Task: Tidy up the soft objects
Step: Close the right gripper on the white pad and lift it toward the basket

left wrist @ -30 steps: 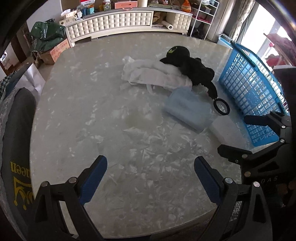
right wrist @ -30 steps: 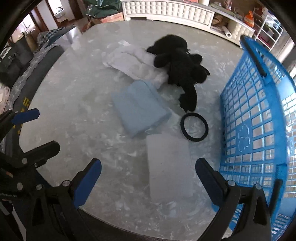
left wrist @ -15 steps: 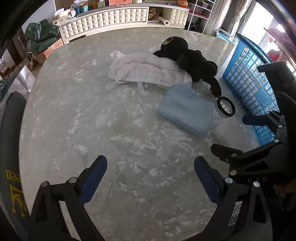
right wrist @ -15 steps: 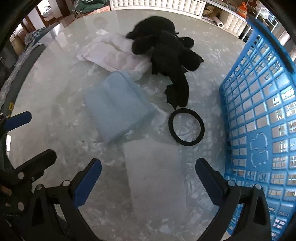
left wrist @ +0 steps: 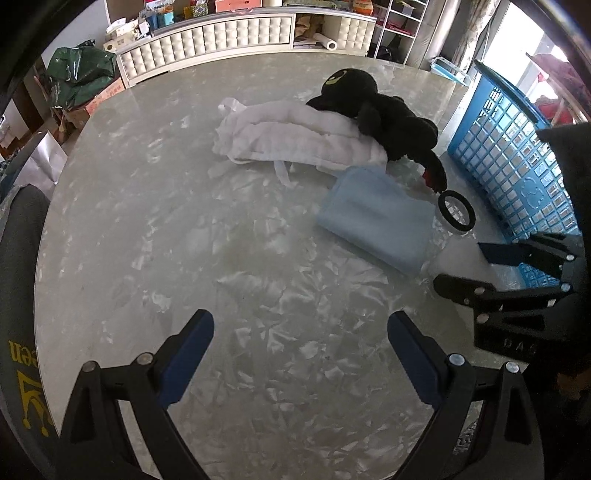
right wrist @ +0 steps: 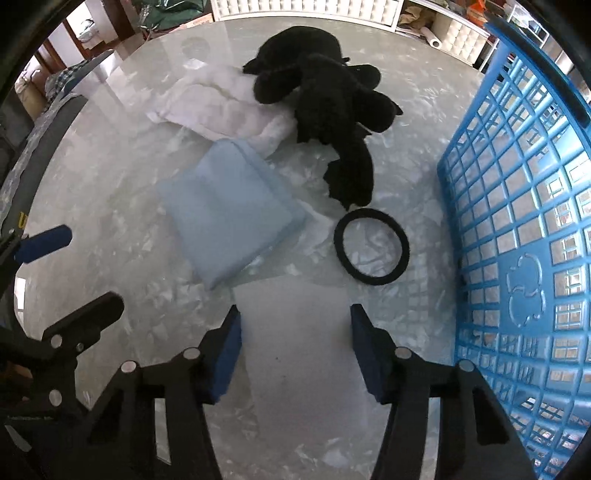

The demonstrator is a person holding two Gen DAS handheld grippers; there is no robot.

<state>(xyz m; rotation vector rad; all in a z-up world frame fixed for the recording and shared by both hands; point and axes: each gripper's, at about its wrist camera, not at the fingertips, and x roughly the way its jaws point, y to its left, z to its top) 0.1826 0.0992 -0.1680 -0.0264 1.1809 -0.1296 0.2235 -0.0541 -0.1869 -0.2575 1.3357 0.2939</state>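
Observation:
On the marble table lie a black plush toy, a rolled white cloth, a folded light blue cloth, a black ring band and a flat pale white pad. The plush, the white cloth, the blue cloth and the ring also show in the left wrist view. My right gripper is partly closed, its pads on either side of the white pad. My left gripper is open and empty over bare table.
A blue plastic basket stands at the table's right edge; it also shows in the left wrist view. A white sideboard with clutter stands beyond the table. A grey chair back is at the left.
My right gripper moved forward and down over the white pad and its jaws narrowed around it. My left gripper moved forward over the table, still open.

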